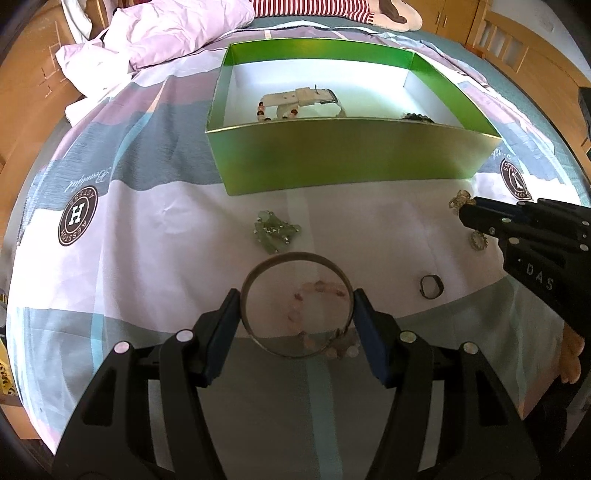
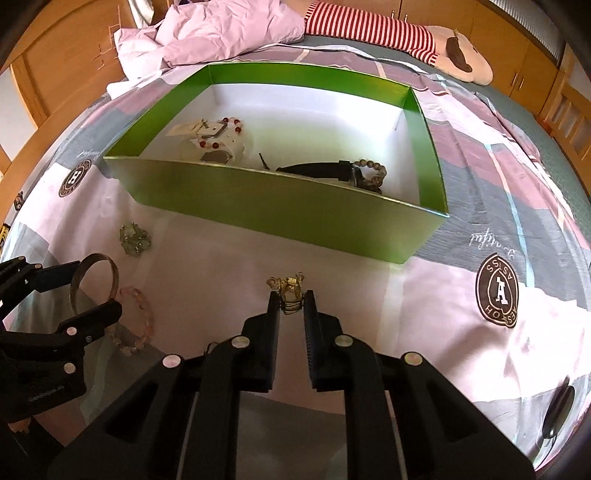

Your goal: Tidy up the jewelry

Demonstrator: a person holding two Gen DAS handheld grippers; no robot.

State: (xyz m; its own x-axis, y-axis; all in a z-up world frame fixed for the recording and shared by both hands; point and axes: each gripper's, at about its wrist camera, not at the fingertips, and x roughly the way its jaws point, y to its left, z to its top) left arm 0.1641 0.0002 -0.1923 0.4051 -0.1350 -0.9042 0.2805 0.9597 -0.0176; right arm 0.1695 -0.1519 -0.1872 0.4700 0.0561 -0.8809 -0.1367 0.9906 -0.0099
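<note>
My left gripper point(image 1: 297, 301) is shut on a thin metal bangle point(image 1: 258, 273), held above the bedsheet; it shows in the right wrist view too point(image 2: 114, 275). A pink bead bracelet point(image 1: 325, 288) lies on the sheet under it. My right gripper point(image 2: 291, 297) is shut on a small gold ornament point(image 2: 288, 286), also in the left wrist view point(image 1: 458, 199). The green box point(image 1: 332, 155) with white inside stands behind, holding a white watch, bead bracelets and a black watch point(image 2: 317, 168). A green crystal piece point(image 1: 275, 230) lies before the box.
Two rings point(image 1: 430, 286) point(image 1: 478, 242) lie on the sheet at the right. A rumpled lilac duvet point(image 1: 166, 33) and a striped plush toy point(image 2: 388, 33) lie beyond the box. Wooden cabinets surround the bed.
</note>
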